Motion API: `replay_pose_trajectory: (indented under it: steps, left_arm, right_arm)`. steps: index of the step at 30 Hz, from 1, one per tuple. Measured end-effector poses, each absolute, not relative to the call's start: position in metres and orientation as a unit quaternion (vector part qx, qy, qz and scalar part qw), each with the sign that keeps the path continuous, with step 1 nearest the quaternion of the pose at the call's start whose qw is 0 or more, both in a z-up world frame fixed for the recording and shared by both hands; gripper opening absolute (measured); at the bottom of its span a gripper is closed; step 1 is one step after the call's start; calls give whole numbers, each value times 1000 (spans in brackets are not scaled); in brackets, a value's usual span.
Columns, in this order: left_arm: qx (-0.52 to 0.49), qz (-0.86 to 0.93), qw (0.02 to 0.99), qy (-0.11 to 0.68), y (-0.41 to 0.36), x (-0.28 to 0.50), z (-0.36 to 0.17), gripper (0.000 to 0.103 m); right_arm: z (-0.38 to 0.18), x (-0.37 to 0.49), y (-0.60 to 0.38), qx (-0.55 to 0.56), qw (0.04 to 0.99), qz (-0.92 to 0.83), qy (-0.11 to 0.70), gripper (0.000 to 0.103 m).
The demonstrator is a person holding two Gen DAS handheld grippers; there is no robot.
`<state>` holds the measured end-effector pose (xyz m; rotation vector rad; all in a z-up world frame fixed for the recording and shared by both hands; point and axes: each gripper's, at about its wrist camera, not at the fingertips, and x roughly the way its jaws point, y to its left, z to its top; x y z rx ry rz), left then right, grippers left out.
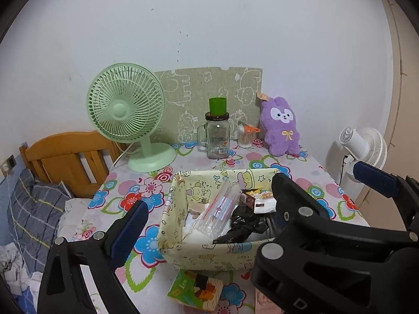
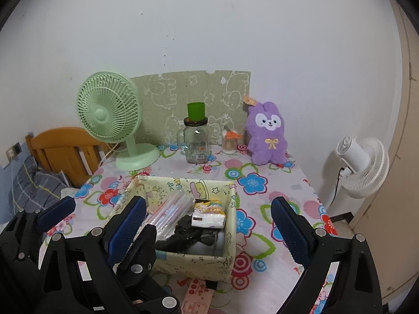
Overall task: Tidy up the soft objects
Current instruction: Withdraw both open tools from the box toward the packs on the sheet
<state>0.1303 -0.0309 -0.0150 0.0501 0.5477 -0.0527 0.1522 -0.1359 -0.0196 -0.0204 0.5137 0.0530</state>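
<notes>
A purple plush rabbit [image 1: 281, 127] sits upright at the table's back right, against the wall; it also shows in the right wrist view [image 2: 267, 133]. A yellow fabric basket [image 1: 170, 219] stands in the middle of the table, holding a clear straw pack [image 1: 220, 209], a black bag [image 1: 243, 225] and a tissue pack [image 2: 208, 216]. My left gripper [image 1: 207, 217] is open over the basket [image 2: 230, 259]. My right gripper [image 2: 209, 225] is open, also over the basket. Neither holds anything.
A green desk fan [image 1: 125, 110] stands at the back left. A glass jar with a green cup [image 1: 217, 136] and a cotton-swab pot [image 1: 246, 136] stand at the back. A white fan [image 2: 364, 164] stands right of the table. A bed [image 1: 34, 209] lies left.
</notes>
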Motion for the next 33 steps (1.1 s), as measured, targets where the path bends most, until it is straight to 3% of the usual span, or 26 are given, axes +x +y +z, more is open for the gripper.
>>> replay_pose_trajectory:
  steps: [33]
  left_arm:
    - [8,-40,964,264,-29,63,-34,103]
  right_arm:
    - [-39,80,-131,-19,967,33,252,98]
